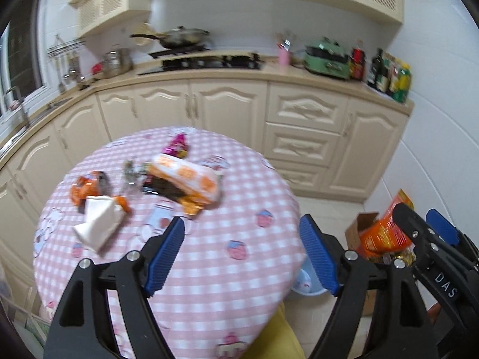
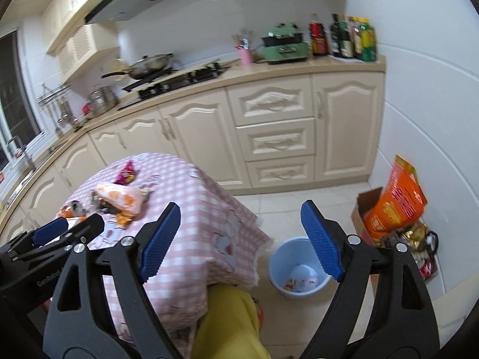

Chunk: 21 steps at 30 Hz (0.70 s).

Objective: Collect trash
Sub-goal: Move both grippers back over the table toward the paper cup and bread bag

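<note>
Trash lies on a pink checked table (image 1: pixel 239 209): an orange-and-white snack bag (image 1: pixel 185 176), a dark wrapper (image 1: pixel 163 190) under it, a purple wrapper (image 1: pixel 176 145), a crumpled orange packet (image 1: pixel 86 185), a white tissue (image 1: pixel 98 224) and clear plastic (image 1: pixel 131 173). My left gripper (image 1: pixel 241 254) is open and empty above the table's near side. My right gripper (image 2: pixel 241 240) is open and empty, off the table's right edge, above the floor. A light blue bin (image 2: pixel 296 269) stands on the floor beside the table, with a few scraps inside.
Cream kitchen cabinets (image 2: pixel 269 125) and a counter with a stove (image 2: pixel 179 80), a wok, a green appliance and bottles run behind. A cardboard box (image 2: pixel 368 209) with an orange bag (image 2: pixel 395 203) stands by the right wall. The person's yellow-clad leg (image 2: pixel 230 323) is below.
</note>
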Available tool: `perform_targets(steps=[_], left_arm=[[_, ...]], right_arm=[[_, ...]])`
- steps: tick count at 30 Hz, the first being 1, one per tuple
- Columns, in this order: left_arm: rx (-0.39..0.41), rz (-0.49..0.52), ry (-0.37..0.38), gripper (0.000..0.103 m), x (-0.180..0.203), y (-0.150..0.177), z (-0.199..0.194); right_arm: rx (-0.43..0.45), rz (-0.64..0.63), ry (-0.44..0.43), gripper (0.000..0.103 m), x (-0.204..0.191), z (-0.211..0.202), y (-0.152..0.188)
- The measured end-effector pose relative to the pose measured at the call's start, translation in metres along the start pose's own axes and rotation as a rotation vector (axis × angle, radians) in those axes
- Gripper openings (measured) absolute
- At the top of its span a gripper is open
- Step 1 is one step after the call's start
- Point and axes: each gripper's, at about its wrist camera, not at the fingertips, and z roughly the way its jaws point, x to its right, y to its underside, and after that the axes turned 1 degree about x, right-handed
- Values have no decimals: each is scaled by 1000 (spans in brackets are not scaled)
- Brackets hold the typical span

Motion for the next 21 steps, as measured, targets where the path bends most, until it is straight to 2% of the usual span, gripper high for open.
perform_targets(steps=[9,21], left_arm=[[54,-111,-110,80,-69,-3,-26],[46,-192,-225,84,-132,2,-28]], right_arm=[[9,-100,-124,82,-60,8,-8],[-53,-240,-235,86,-136,38,-1]])
